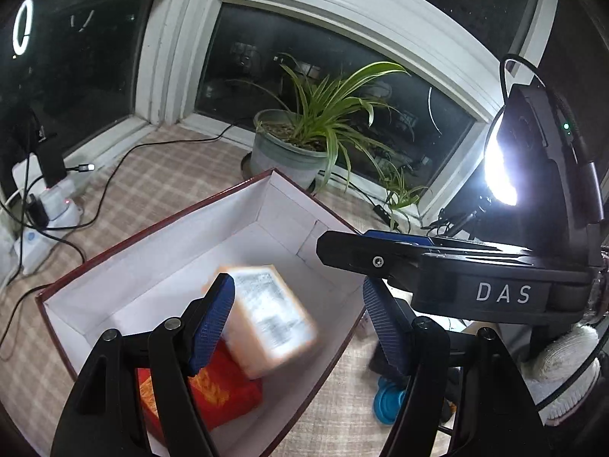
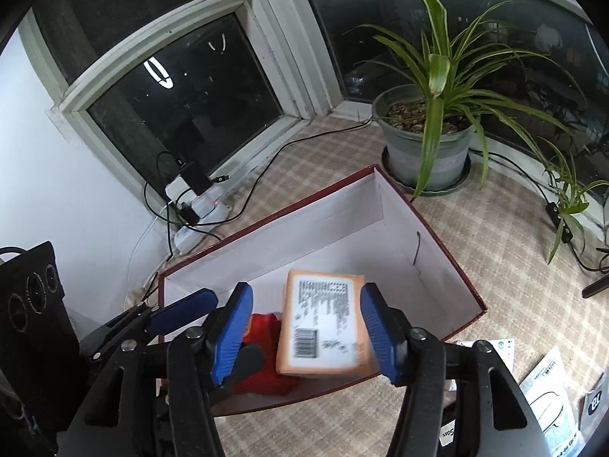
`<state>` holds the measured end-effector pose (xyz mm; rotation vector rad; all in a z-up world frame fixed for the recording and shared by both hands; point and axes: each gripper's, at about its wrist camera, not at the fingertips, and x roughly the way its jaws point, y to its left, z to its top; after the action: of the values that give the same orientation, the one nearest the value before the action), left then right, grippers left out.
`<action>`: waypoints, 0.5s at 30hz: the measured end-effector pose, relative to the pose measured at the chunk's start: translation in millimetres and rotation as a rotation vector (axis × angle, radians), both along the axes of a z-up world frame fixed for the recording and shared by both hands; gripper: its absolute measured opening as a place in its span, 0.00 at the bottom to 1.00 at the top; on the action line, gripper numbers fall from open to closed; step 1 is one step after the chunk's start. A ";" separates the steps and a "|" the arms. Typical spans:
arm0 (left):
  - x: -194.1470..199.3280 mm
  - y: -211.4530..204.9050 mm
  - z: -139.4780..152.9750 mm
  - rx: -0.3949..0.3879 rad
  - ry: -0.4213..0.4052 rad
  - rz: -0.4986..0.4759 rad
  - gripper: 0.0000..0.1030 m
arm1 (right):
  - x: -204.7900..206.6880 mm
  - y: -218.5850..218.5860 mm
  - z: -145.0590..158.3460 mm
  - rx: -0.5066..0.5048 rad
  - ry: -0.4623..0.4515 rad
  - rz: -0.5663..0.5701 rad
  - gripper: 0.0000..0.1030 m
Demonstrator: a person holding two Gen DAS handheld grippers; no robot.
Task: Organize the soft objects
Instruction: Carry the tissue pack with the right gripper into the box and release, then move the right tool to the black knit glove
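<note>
An open box, dark red outside and white inside, stands on the checked cloth. A red packet lies in its near corner. An orange pack with a white printed label is blurred above the red packet. It sits between the fingers of my right gripper, which is open, the left pad clear of the pack. In the left wrist view the same pack is beside the left pad of my left gripper, which stands open over the box and the red packet.
A potted spider plant stands behind the box by the window. A power strip with cables lies at the back left. A bright lamp shines at the right. Papers lie at the near right, a black case at the left.
</note>
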<state>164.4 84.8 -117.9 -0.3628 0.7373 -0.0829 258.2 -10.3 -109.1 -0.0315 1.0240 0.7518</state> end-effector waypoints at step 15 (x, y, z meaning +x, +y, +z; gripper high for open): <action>-13.2 -5.4 6.1 -0.005 -0.009 -0.010 0.67 | -5.9 -48.6 7.6 -0.009 -0.014 -0.078 0.58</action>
<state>151.1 79.4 -111.8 -0.3630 0.7298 -0.0956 252.3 -58.9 -101.5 -0.0046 1.0102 0.6746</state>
